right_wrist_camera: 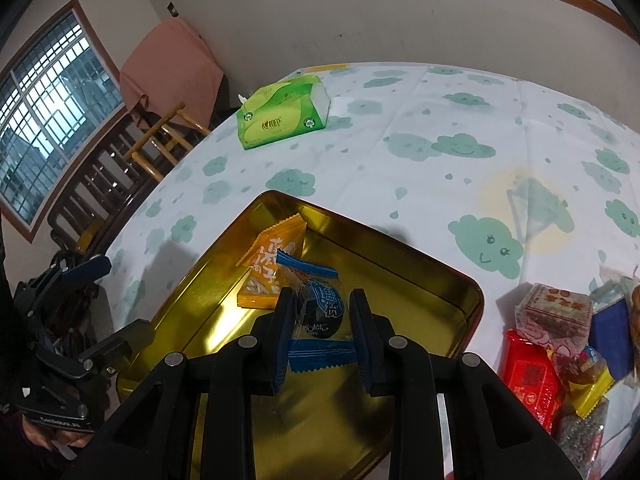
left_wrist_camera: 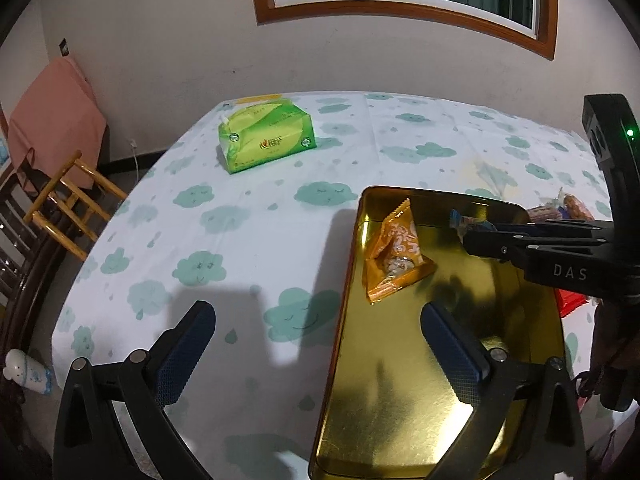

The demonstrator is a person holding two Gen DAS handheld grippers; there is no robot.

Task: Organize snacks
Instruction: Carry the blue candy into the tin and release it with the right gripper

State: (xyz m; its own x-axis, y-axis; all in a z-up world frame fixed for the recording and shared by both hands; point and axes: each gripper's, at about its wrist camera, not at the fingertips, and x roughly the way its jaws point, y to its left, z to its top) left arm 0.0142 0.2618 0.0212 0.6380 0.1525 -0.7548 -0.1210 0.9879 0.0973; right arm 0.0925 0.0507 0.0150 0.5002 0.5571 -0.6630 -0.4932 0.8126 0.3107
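A gold tin tray (left_wrist_camera: 400, 420) (right_wrist_camera: 420, 292) lies on the cloud-print tablecloth. An orange snack packet (left_wrist_camera: 396, 254) (right_wrist_camera: 268, 268) lies in its far left part. My right gripper (right_wrist_camera: 322, 312) is shut on a blue-and-clear snack packet (right_wrist_camera: 320, 308) and holds it over the tray; it enters the left wrist view from the right (left_wrist_camera: 476, 242). My left gripper (left_wrist_camera: 316, 344) is open and empty, its left finger over the cloth and its right finger over the tray's near part. It shows at the left edge of the right wrist view (right_wrist_camera: 104, 300).
A green tissue pack (left_wrist_camera: 266, 136) (right_wrist_camera: 284, 110) sits at the table's far left. A pile of several wrapped snacks (right_wrist_camera: 560, 344) lies right of the tray. Wooden chairs (left_wrist_camera: 60, 200) and a pink cloth (right_wrist_camera: 172, 64) stand past the table's left edge.
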